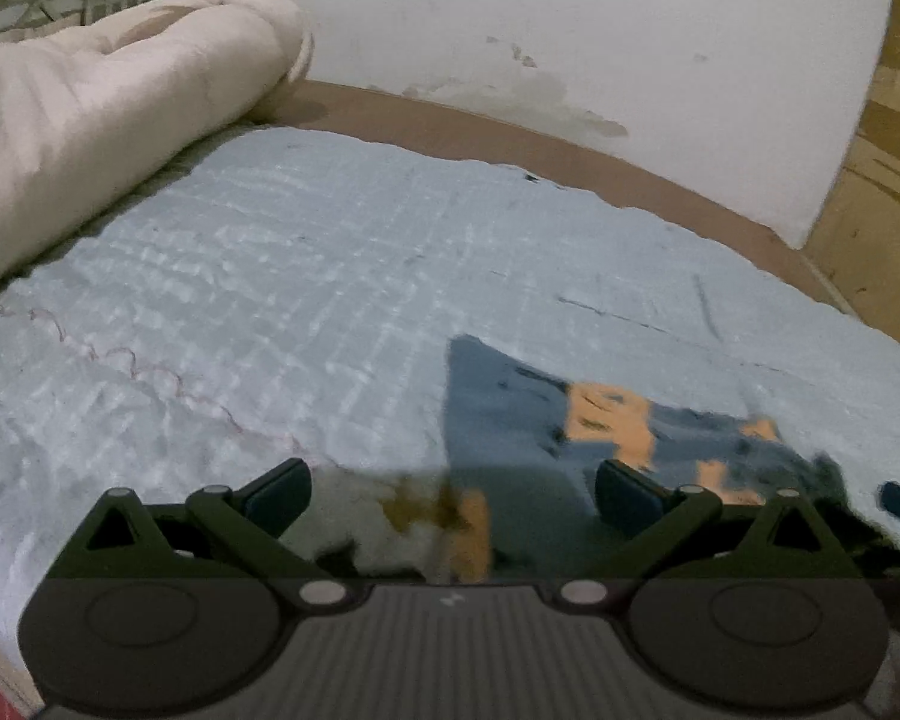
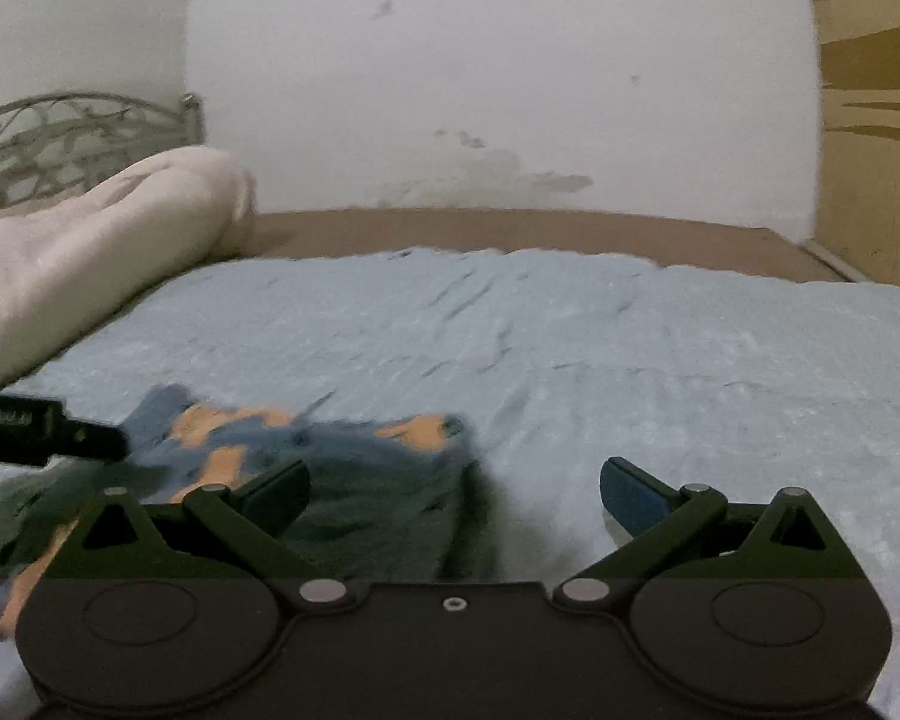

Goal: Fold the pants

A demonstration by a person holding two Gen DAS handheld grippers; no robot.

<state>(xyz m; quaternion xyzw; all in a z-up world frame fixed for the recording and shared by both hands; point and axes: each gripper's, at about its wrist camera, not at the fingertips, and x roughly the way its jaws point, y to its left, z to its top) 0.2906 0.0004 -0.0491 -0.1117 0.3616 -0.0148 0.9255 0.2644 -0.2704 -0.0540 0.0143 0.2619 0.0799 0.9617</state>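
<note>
The pants (image 1: 510, 420) are blue-grey with orange patches and lie bunched on the light blue bedspread (image 1: 306, 276). In the left wrist view they lie under and just ahead of my left gripper (image 1: 450, 498), which is open with cloth below the gap. In the right wrist view the pants (image 2: 354, 468) sit at the lower left, partly beneath the left finger of my right gripper (image 2: 453, 495). That gripper is open too, mostly over bare bedspread (image 2: 630, 348). The left gripper (image 2: 42, 429) shows as a dark bar at the left edge.
A rolled cream duvet (image 1: 90, 120) lies along the left side of the bed, in front of a metal headboard (image 2: 60, 132). A brown mattress edge (image 2: 510, 228) runs below the white wall (image 2: 480, 72). A wooden panel (image 2: 870, 120) stands at the right.
</note>
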